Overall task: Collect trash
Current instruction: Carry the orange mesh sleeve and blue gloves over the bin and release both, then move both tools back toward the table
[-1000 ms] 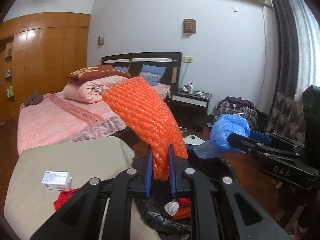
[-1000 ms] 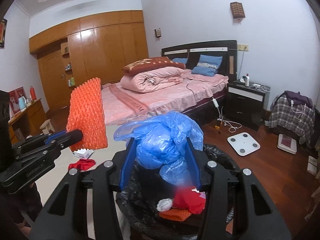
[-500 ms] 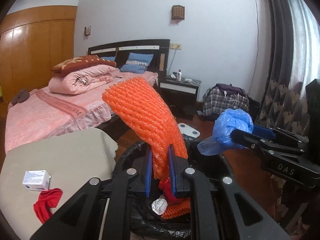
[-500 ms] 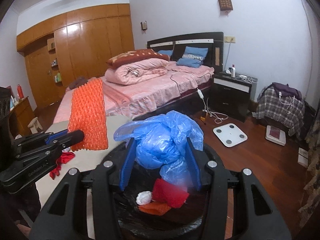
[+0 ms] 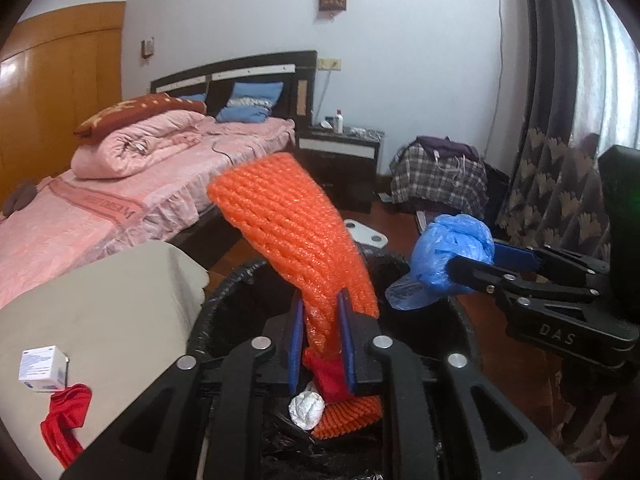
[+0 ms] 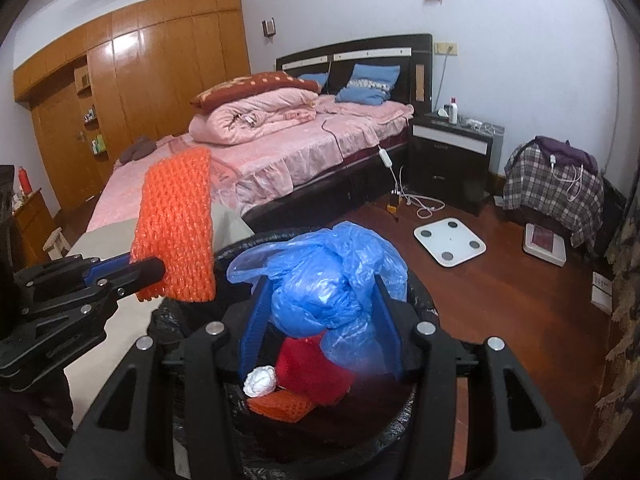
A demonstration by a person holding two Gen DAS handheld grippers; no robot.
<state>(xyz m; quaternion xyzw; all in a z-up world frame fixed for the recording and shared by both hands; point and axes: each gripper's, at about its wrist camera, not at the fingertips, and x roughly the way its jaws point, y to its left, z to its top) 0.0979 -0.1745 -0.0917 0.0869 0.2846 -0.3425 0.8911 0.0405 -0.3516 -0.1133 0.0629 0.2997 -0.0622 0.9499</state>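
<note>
Holding both loads over the black-lined bin [image 6: 420, 300], the left tongs [image 5: 322, 344] pinching the orange foam net [image 5: 292, 232] and the right tongs [image 6: 320, 320] pinching the blue plastic bag [image 6: 328, 276], I judge the long net may catch the rim at 12 o'clock and fall outside.

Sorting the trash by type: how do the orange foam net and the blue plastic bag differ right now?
The orange foam net is a stiff ribbed mesh strip standing tall out of the left gripper; the blue plastic bag is smooth, translucent film crumpled into a ball in the right gripper. The net is pinched at its lower end, the bag around its middle. Both hang over the black-lined bin.
</note>
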